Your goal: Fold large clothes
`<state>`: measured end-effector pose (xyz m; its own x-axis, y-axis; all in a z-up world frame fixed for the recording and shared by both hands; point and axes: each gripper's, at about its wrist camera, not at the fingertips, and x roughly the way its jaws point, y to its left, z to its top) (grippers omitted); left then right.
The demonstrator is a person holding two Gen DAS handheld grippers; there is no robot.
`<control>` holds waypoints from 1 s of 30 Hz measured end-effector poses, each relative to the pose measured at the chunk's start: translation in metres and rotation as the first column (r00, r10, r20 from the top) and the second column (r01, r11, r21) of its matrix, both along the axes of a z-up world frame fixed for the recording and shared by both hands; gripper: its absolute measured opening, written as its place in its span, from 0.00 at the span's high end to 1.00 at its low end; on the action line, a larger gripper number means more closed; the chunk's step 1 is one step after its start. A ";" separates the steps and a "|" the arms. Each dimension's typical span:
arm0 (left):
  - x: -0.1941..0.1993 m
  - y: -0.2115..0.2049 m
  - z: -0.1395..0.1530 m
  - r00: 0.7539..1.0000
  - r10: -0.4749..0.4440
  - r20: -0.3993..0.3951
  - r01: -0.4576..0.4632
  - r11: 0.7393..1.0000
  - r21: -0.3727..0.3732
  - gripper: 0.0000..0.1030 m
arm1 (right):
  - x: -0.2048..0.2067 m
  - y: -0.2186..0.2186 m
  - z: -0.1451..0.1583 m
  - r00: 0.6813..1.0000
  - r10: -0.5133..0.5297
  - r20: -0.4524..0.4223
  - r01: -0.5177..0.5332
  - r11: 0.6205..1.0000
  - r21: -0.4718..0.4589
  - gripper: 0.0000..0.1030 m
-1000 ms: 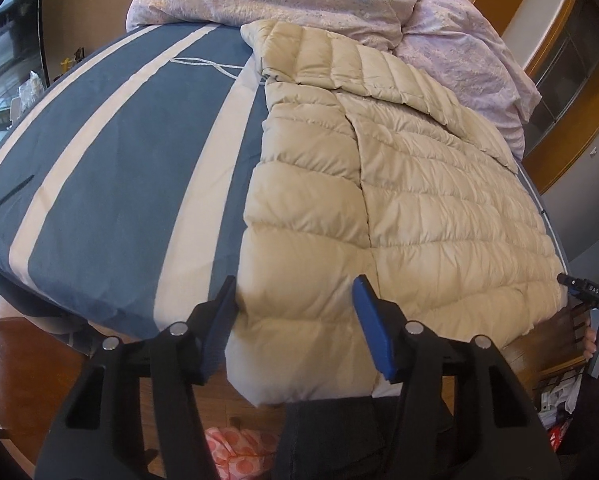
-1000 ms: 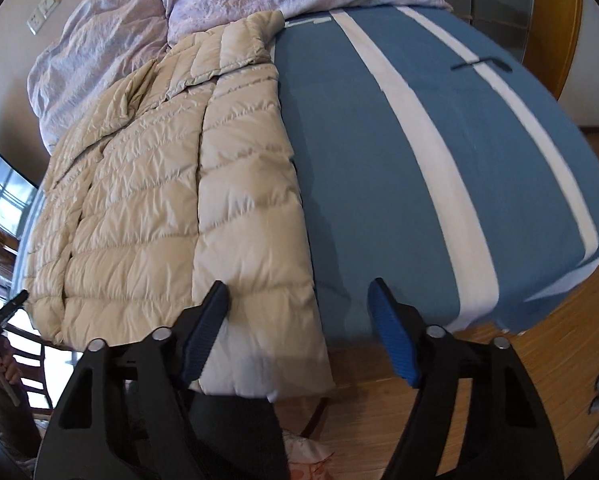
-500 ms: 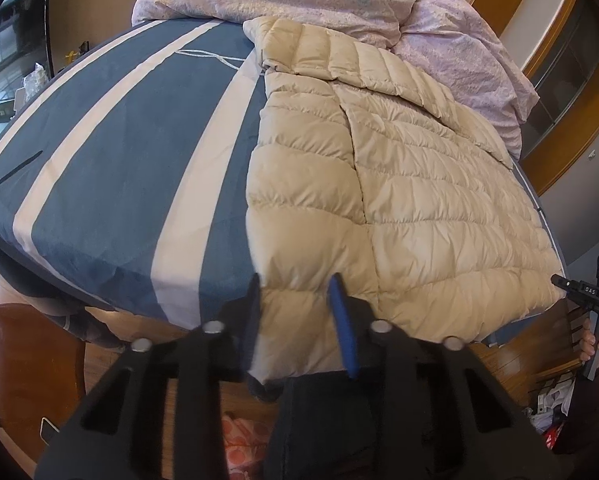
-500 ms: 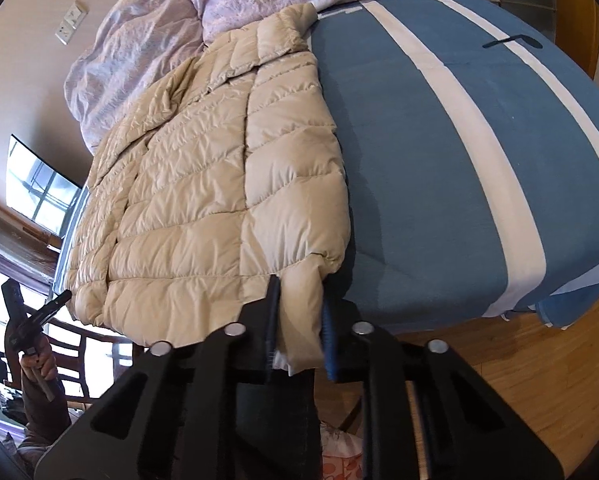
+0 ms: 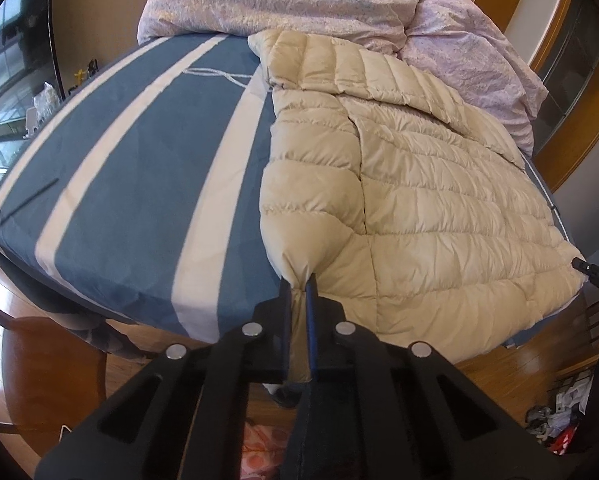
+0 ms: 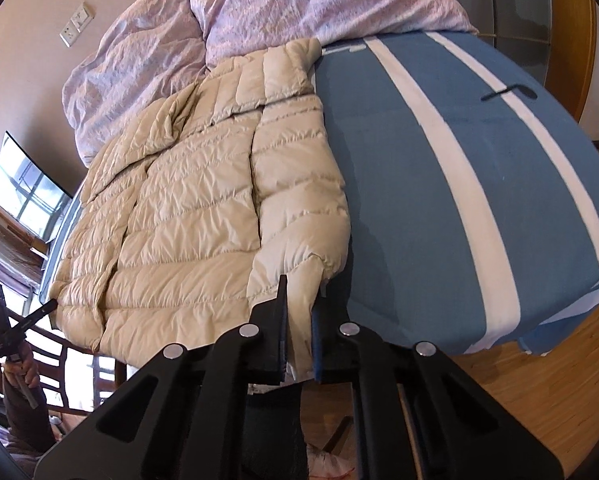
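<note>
Jacket: cream quilted puffer jacket (image 5: 411,208) lies flat on the blue, white-striped bed cover (image 5: 139,200), its hem at the near edge.
Left gripper (image 5: 298,296): jaws have just closed, pinching one hem corner.
Right gripper (image 6: 299,300): likewise clamped on the hem.
Meaning: hem secured; folding likely follows.

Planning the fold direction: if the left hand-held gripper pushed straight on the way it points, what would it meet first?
The beige puffer jacket: the left hand-held gripper is already shut on its near hem, so it would bunch that fabric against the striped bed cover beyond it, probably.
</note>
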<state>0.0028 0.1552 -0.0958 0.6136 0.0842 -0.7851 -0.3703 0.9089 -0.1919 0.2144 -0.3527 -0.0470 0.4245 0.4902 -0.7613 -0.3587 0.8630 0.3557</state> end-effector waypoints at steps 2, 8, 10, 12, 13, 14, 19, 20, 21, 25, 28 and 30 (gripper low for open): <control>0.001 0.001 0.006 1.000 0.005 0.011 -0.005 1.000 0.011 0.94 | 0.004 0.001 0.005 1.000 -0.003 0.013 0.003 1.000 0.004 0.91; 0.009 0.009 0.032 0.998 0.029 0.062 -0.032 0.998 0.048 0.94 | 0.018 0.010 0.028 0.997 -0.014 0.074 0.013 1.000 0.008 0.91; 0.015 0.014 0.045 0.995 0.042 0.087 -0.047 0.997 0.060 0.94 | 0.026 0.016 0.039 0.994 -0.024 0.104 0.024 1.000 0.003 0.91; 0.022 0.020 0.057 0.992 0.058 0.109 -0.066 0.995 0.075 0.94 | 0.034 0.021 0.047 0.992 -0.034 0.124 0.033 0.999 0.004 0.91; 0.026 0.022 0.062 0.991 0.064 0.118 -0.074 0.994 0.083 0.94 | 0.042 0.025 0.052 0.990 -0.040 0.136 0.040 0.999 0.004 0.91; 0.032 0.026 0.070 0.988 0.080 0.132 -0.094 0.990 0.104 0.97 | 0.047 0.029 0.056 0.988 -0.046 0.146 0.047 0.999 0.002 0.91; 0.067 0.057 0.096 0.975 0.144 0.168 -0.162 0.982 0.098 1.00 | 0.087 0.055 0.065 0.984 -0.069 0.162 0.067 0.998 0.014 0.91; 0.075 0.059 0.096 0.977 0.146 0.156 -0.162 0.982 0.094 1.00 | 0.095 0.062 0.064 0.985 -0.068 0.159 0.067 0.998 0.012 0.91; 0.082 0.063 0.095 0.979 0.146 0.141 -0.159 0.984 0.084 1.00 | 0.100 0.068 0.063 0.985 -0.067 0.157 0.067 0.998 0.005 0.91; 0.090 0.067 0.077 0.993 0.093 0.077 -0.097 0.994 0.052 0.99 | 0.114 0.087 0.058 0.987 -0.044 0.154 0.050 0.998 -0.035 0.92; 0.086 0.066 0.059 0.998 0.056 0.030 -0.057 0.998 0.023 0.94 | 0.122 0.089 0.053 0.989 -0.044 0.139 0.049 0.998 -0.031 0.92; 0.083 0.065 0.047 0.999 0.051 -0.007 -0.051 0.999 0.002 0.86 | 0.125 0.089 0.049 0.991 -0.048 0.125 0.052 0.998 -0.032 0.92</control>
<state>0.0862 0.2204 -0.0492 0.6030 0.1162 -0.7893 -0.4172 0.8892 -0.1878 0.3398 -0.2633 0.0021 0.5398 0.4398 -0.7178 -0.3545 0.8921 0.2801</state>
